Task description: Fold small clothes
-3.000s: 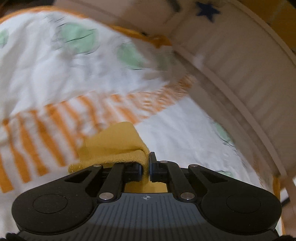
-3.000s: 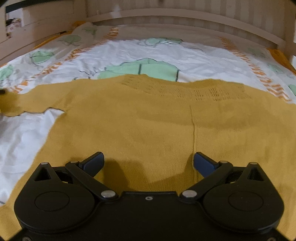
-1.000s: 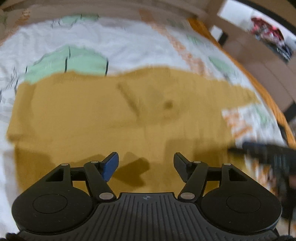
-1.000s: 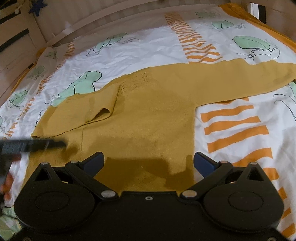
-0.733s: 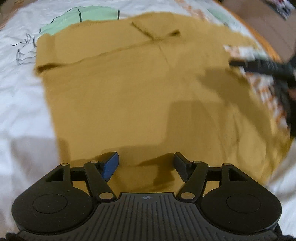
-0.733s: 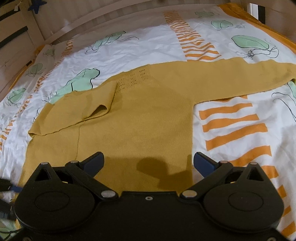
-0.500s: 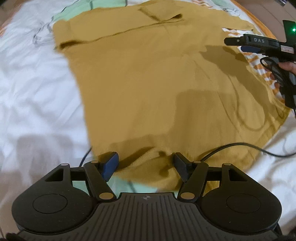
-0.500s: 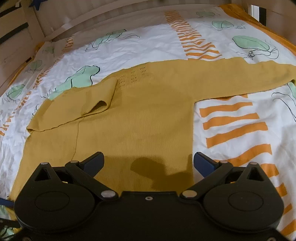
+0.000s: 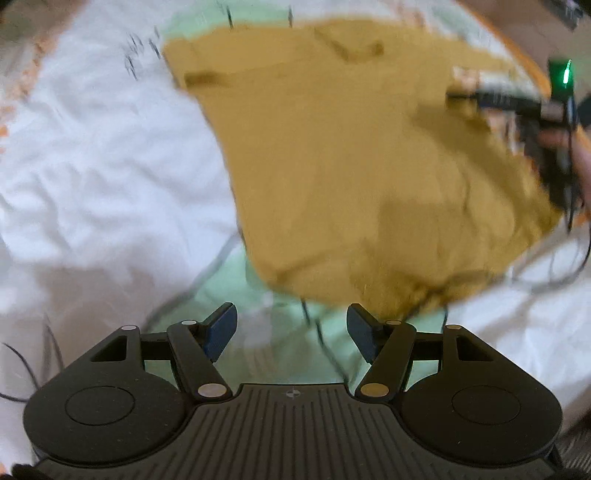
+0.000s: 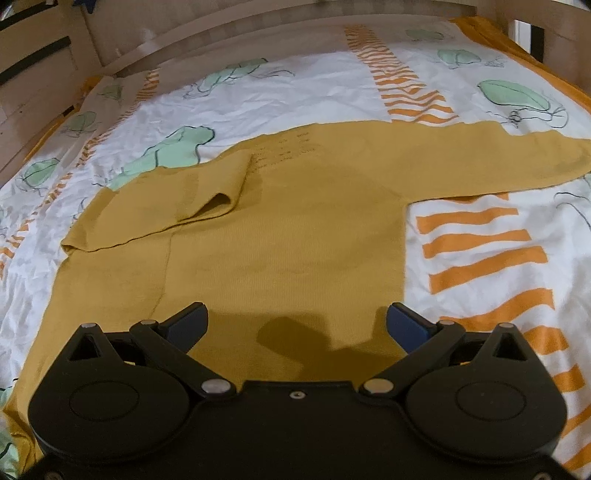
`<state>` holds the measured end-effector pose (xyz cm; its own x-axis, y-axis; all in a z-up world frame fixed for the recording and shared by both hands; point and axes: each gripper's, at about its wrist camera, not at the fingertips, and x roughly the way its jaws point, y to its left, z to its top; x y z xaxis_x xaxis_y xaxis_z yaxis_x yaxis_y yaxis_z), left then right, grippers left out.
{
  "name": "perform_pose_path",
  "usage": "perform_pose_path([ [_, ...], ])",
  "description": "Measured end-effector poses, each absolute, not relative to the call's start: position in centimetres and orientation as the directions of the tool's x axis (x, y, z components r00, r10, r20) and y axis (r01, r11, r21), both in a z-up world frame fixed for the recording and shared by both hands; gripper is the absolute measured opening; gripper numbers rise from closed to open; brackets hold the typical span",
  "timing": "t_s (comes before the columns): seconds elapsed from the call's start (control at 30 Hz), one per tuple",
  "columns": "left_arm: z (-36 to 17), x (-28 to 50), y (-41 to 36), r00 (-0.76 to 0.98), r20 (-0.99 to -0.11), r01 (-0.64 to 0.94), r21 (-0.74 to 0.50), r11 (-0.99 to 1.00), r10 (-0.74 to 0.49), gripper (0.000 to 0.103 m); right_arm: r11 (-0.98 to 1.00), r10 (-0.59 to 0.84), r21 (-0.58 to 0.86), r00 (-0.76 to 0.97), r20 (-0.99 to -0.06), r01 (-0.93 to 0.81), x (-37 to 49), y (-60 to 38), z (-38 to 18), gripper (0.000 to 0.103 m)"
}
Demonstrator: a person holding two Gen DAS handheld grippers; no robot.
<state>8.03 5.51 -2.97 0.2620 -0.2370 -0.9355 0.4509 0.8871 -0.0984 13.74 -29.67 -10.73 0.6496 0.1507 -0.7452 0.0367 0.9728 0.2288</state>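
Note:
A mustard yellow knit sweater (image 10: 280, 236) lies flat on the bed. Its left sleeve (image 10: 166, 206) is folded in across the body. Its right sleeve (image 10: 498, 162) stretches out to the right. My right gripper (image 10: 297, 321) is open and empty, just above the sweater's bottom hem. My left gripper (image 9: 291, 326) is open and empty, above the bedsheet just short of the sweater's (image 9: 362, 162) lower left corner. The left wrist view is blurred by motion. The right gripper (image 9: 532, 107) shows there at the far right, over the hem.
The bedsheet (image 10: 295, 92) is white with green leaf prints and orange stripes. A wooden bed frame (image 10: 221, 33) rises along the far side and left. A black cable (image 9: 546, 273) trails across the sheet near the hem.
My left gripper has let go of the left sleeve, now folded onto the body, and has drawn back off the sweater toward its lower corner. The right gripper stays open and nearly still.

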Motion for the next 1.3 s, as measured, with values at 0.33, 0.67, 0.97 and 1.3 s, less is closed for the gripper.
perform_pose_path([
  [0.33,-5.9,11.9,-1.6,0.344,-0.895,0.468,-0.100,0.878,-0.285,0.064,0.974,0.194,0.225,0.632,-0.751,-0.031,13.6,-28.1,-11.3,0.103],
  [0.67,-8.0,8.8,2.4,0.182,-0.972,0.539,-0.028,0.842,-0.150,0.064,0.968,0.223,0.242,0.649,-0.727,-0.062,13.2,-27.8,-10.1,0.103],
  [0.97,-2.7,7.6,6.4,0.229,-0.947,0.480,-0.094,0.872,-0.227,0.064,0.964,0.257,0.240,0.658,-0.708,-0.118,12.6,-26.5,-6.8,0.103],
  [1.3,1.4,14.7,3.2,0.565,-0.725,0.332,-0.237,0.913,-0.394,0.064,0.979,0.206,0.140,0.731,-0.651,-0.151,15.2,-24.2,-2.3,0.103],
])
